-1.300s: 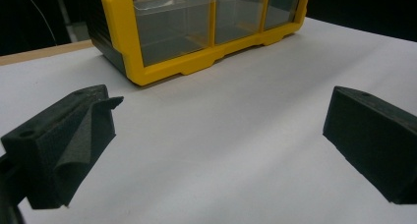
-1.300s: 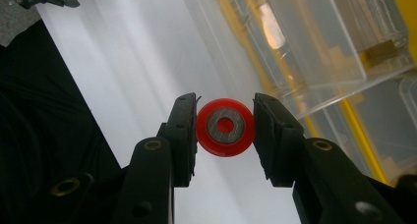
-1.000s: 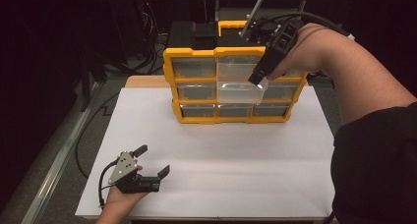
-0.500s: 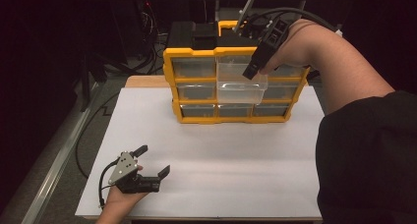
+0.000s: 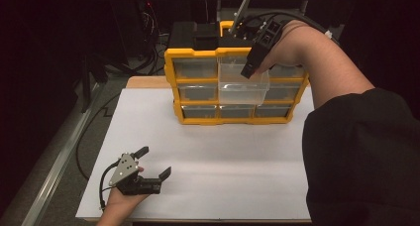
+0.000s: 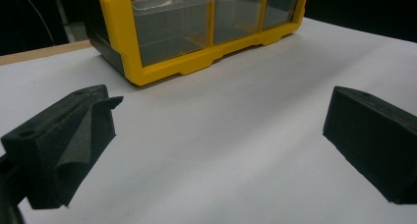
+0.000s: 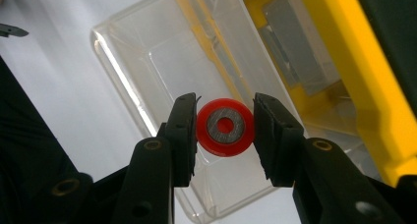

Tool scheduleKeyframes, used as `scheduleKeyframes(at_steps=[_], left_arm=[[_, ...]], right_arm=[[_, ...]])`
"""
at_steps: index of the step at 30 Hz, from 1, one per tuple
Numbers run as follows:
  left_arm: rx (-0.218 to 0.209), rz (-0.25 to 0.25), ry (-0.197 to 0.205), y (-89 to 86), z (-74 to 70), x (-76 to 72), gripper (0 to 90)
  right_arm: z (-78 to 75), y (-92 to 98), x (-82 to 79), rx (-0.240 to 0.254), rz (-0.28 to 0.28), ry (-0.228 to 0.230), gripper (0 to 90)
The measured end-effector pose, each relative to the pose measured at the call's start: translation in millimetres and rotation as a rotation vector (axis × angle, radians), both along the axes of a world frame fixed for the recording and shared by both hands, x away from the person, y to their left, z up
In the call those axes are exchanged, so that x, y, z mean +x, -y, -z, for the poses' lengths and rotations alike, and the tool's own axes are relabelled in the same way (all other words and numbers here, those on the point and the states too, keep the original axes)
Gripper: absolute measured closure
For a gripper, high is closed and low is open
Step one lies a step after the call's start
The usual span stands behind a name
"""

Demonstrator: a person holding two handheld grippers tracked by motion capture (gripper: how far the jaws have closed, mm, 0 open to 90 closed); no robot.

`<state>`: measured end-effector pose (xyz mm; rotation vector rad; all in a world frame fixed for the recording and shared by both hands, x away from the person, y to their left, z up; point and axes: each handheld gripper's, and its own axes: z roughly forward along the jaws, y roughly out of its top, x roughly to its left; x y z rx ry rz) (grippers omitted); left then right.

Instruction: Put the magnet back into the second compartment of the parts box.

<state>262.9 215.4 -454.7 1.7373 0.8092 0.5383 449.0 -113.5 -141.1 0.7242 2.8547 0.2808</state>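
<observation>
Well in front of the yellow drawer cabinet (image 5: 233, 84), the left gripper (image 5: 148, 167) rests wide open and empty. At the cabinet's pulled-out clear drawer (image 7: 196, 101), the right gripper (image 7: 225, 135) pinches a red ring (image 7: 225, 127), apparently mid-transfer; next comes either letting it go into the drawer or lifting it clear.

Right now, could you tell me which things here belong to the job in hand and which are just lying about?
In use:
- red disc, gripped by the right gripper above the drawer
- clear drawer, pulled out of the yellow organiser

Idle or background:
- left gripper, open, resting low over the white sheet
- cables behind the organiser
</observation>
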Motion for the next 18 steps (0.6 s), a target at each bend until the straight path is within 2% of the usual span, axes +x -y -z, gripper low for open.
scheduleKeyframes(at_steps=[7,18], left_arm=[[-0.001,0.005,0.001,0.1,-0.2,-0.2,0.3],[-0.002,0.006,0.001,-0.1,-0.2,-0.1,0.3]], right_arm=[[12.2,-4.9,4.5,-0.013,-0.008,-0.011,64.0],[11.0,-6.8,4.9,0.001,-0.014,-0.009,63.7]])
